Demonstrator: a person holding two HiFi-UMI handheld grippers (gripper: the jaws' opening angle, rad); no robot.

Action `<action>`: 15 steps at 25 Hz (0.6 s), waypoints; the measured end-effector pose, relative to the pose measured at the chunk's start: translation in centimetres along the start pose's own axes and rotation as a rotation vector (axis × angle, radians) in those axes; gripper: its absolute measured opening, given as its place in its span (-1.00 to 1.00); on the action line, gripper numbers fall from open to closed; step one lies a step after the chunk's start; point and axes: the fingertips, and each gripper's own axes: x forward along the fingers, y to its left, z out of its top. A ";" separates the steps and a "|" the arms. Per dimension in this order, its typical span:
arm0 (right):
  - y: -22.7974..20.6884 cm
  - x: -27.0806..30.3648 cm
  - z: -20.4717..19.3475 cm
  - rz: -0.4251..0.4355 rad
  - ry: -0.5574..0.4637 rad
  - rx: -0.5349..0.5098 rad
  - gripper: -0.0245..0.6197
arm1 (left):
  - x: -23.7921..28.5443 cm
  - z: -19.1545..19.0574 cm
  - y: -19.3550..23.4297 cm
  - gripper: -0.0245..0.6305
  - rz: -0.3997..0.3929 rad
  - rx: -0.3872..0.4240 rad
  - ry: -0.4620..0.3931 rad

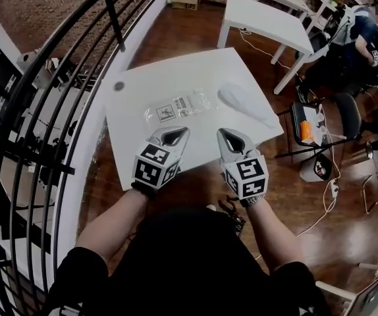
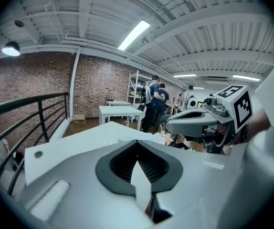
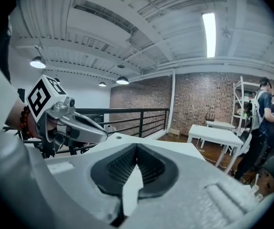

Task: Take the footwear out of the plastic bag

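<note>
A clear plastic bag (image 1: 179, 106) with a printed label lies flat on the white table (image 1: 136, 150). To its right, apart from the bag, lies a white piece of footwear (image 1: 245, 104). My left gripper (image 1: 174, 135) hovers over the table's near edge just below the bag, shut and empty. Level with it, my right gripper (image 1: 228, 136) sits below the footwear, also shut with nothing in it. In the left gripper view the shut left gripper (image 2: 137, 143) points across the table, with the right gripper (image 2: 207, 121) beside it. The right gripper view shows the shut right gripper (image 3: 136, 148) and the left gripper (image 3: 72, 124).
A black curved railing (image 1: 57, 78) runs along the left of the table. A second white table (image 1: 268, 22) stands behind. At the right are a seated person (image 1: 363, 41), a chair (image 1: 314, 127) with an orange thing on it, and cables on the wooden floor.
</note>
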 end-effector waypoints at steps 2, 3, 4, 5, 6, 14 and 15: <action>0.1 -0.8 0.0 0.005 -0.007 -0.012 -0.95 | 0.1 0.8 -1.4 -0.87 -0.003 0.027 -0.014; 0.2 -1.1 -0.1 0.009 -0.010 -0.017 -0.95 | 0.2 1.4 -2.1 -0.87 -0.002 0.038 -0.027; 0.3 -1.4 -0.1 0.014 -0.015 -0.021 -0.95 | 0.3 2.0 -2.8 -0.87 0.000 0.048 -0.040; 0.4 -1.8 0.0 0.019 -0.021 -0.026 -0.95 | 0.4 2.5 -3.4 -0.87 0.001 0.058 -0.049; 0.4 -2.1 0.0 0.024 -0.027 -0.031 -0.95 | 0.5 2.7 -4.0 -0.87 0.002 0.067 -0.055; -0.1 -5.3 0.2 0.062 -0.068 -0.038 -0.95 | 1.1 2.2 -8.2 -0.87 0.053 0.107 -0.049; -0.3 -5.6 0.1 0.066 -0.071 -0.036 -0.95 | 1.2 2.1 -8.7 -0.87 0.056 0.109 -0.047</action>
